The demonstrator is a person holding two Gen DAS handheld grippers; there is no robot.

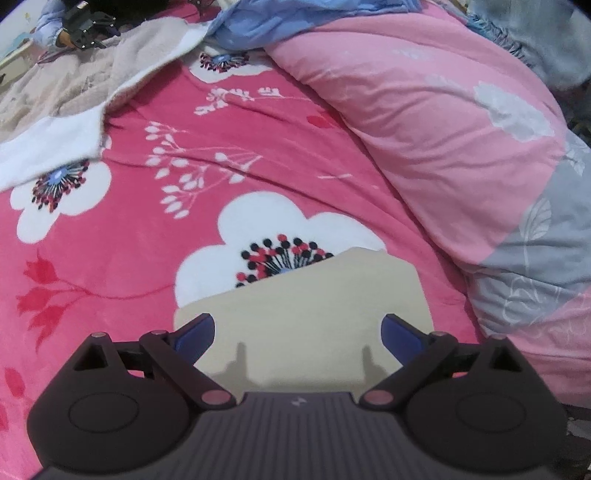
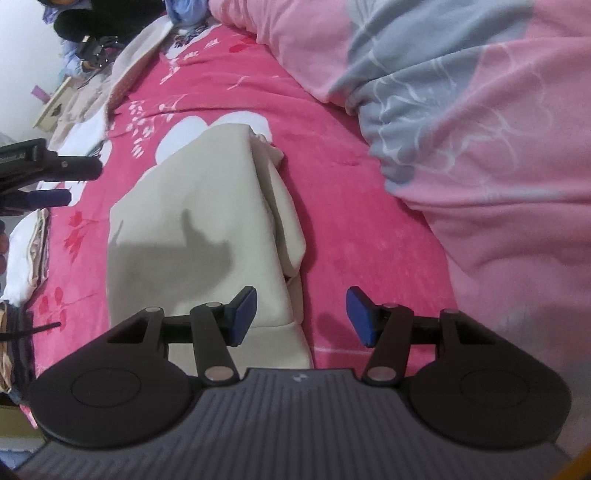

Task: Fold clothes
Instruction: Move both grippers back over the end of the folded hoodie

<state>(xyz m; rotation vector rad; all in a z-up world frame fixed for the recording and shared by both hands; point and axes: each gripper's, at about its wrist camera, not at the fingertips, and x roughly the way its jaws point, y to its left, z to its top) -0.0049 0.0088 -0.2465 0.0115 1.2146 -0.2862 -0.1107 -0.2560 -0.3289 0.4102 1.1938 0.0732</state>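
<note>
Beige folded garment (image 2: 207, 221) lies on the pink flowered blanket (image 1: 122, 236) — beside the pale pink quilt (image 2: 498, 177). Over the garment, left tongs (image 1: 297, 334) and right tongs (image 2: 301, 317) stand apart — gripping nothing.

Hot-pink floral blanket (image 1: 129, 229) covers the bed; pale pink and grey quilt (image 1: 461, 147) bunched along its right side; person in blue sleeve (image 1: 46, 22) at far corner.

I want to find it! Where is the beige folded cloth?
The beige folded cloth lies on the pink flowered blanket, left of the pink and grey quilt, partly covering a white flower.
</note>
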